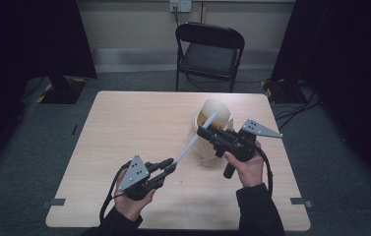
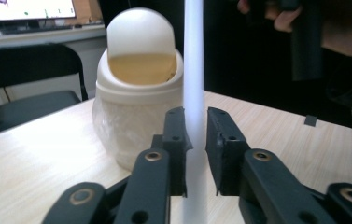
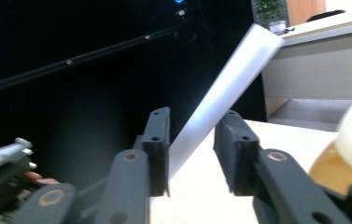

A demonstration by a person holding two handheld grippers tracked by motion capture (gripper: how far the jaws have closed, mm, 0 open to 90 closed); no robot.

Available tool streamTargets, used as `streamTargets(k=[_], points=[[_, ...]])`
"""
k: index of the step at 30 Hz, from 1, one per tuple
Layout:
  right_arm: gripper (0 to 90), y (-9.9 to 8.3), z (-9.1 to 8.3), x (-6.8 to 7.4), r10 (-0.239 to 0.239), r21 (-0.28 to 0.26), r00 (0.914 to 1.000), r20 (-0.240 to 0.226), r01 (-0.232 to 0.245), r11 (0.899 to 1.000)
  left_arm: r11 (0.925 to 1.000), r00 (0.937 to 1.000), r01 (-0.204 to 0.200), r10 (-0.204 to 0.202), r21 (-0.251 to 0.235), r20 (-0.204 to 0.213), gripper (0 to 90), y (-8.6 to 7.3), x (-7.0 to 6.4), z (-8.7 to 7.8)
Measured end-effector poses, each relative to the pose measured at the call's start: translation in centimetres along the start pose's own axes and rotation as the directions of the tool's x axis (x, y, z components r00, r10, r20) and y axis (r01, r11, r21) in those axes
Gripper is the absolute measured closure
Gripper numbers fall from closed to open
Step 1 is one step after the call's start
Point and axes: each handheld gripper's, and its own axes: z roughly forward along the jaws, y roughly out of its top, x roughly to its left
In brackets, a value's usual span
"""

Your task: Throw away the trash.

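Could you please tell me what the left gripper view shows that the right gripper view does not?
The left gripper view alone gives the whole cream bin, domed swing lid tipped open, a black chair behind it, and the left gripper with jaws around the white tube. The right gripper view alone gives the right gripper, jaws apart either side of the tube. Both share the tube, table and part of the bin.

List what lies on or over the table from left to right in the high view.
Left gripper → white stick slanting up to the right → small cream bin with a swing lid → right gripper's grey plate at the far right.
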Motion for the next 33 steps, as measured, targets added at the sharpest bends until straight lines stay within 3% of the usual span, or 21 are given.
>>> streamTargets(k=[7, 8, 9, 10, 11, 15, 16, 17, 18, 19, 20, 21, 22, 26, 29, 33], points=[[80.8, -0.1, 0.5, 0.3, -0.031, 0.004, 0.9995, -0.008, 0.031, 1.000, 0.9961, 0.9985, 0.038, -0.035, 0.080, -0.042, 61.3, -1.5, 1.2, -0.3], [80.8, -0.1, 0.4, 0.4, -0.043, -0.001, 0.9991, -0.002, 0.043, 0.999, 0.9922, 0.9967, 0.051, -0.043, 0.114, -0.069, 59.1, -2.3, 1.9, -0.7], [80.8, -0.1, 0.4, 0.4, -0.043, -0.001, 0.9991, -0.002, 0.043, 0.999, 0.9922, 0.9967, 0.051, -0.043, 0.114, -0.069, 57.2, -2.3, 1.9, -0.7], [80.8, 0.0, 0.3, 0.3, -0.052, -0.010, 0.9986, 0.004, 0.052, 0.999, 0.9836, 0.9921, 0.092, -0.077, 0.155, -0.099, 54.4, -3.4, 2.9, -1.2], [80.8, 0.0, 0.3, 0.3, -0.052, -0.010, 0.9986, 0.004, 0.052, 0.999, 0.9836, 0.9921, 0.092, -0.077, 0.155, -0.099, 53.1, -3.4, 2.9, -1.2], [80.8, 0.4, 0.1, 0.2, -0.072, -0.026, 0.9971, 0.025, 0.072, 0.997, 0.9479, 0.9759, 0.167, -0.119, 0.271, -0.182, 46.2, -6.1, 4.9, -2.1], [80.8, 0.6, 0.0, 0.1, -0.081, -0.041, 0.9961, 0.034, 0.083, 0.996, 0.9268, 0.9651, 0.204, -0.137, 0.315, -0.223, 41.3, -7.3, 5.6, -2.3], [80.8, 0.6, 0.0, 0.1, -0.081, -0.041, 0.9961, 0.034, 0.083, 0.996, 0.9268, 0.9651, 0.204, -0.137, 0.315, -0.223, 38.3, -7.3, 5.6, -2.3], [80.8, 0.9, -0.1, 0.0, -0.090, -0.056, 0.9947, 0.049, 0.093, 0.994, 0.9018, 0.9543, 0.238, -0.148, 0.360, -0.260, 35.3, -8.3, 6.1, -2.5], [80.8, 0.9, -0.1, 0.0, -0.090, -0.056, 0.9947, 0.049, 0.093, 0.994, 0.9018, 0.9543, 0.238, -0.148, 0.360, -0.260, 34.6, -8.3, 6.1, -2.5], [80.8, 1.2, -0.1, 0.0, -0.100, -0.066, 0.9932, 0.061, 0.104, 0.992, 0.8857, 0.9483, 0.248, -0.139, 0.392, -0.285, 32.8, -9.2, 6.6, -2.5], [80.8, 1.2, -0.1, 0.0, -0.100, -0.066, 0.9932, 0.061, 0.104, 0.992, 0.8857, 0.9483, 0.248, -0.139, 0.392, -0.285, 31.9, -9.2, 6.6, -2.5], [80.8, 1.5, 0.0, -0.1, -0.107, -0.074, 0.9919, 0.068, 0.112, 0.991, 0.8688, 0.9425, 0.265, -0.142, 0.418, -0.302, 30.9, -9.9, 6.9, -2.3], [80.8, 2.3, 0.0, -0.3, -0.122, -0.097, 0.9885, 0.089, 0.131, 0.987, 0.8395, 0.9428, 0.262, -0.117, 0.476, -0.312, 29.8, -10.8, 7.4, -2.0], [80.9, 2.9, -0.1, -0.4, -0.132, -0.113, 0.9856, 0.106, 0.144, 0.983, 0.8392, 0.9389, 0.265, -0.112, 0.475, -0.325, 29.3, -10.8, 7.5, -1.9], [80.9, 3.8, -0.2, -0.6, -0.151, -0.140, 0.9781, 0.143, 0.171, 0.975, 0.8366, 0.9386, 0.259, -0.100, 0.483, -0.330, 27.9, -10.8, 7.6, -1.8]])
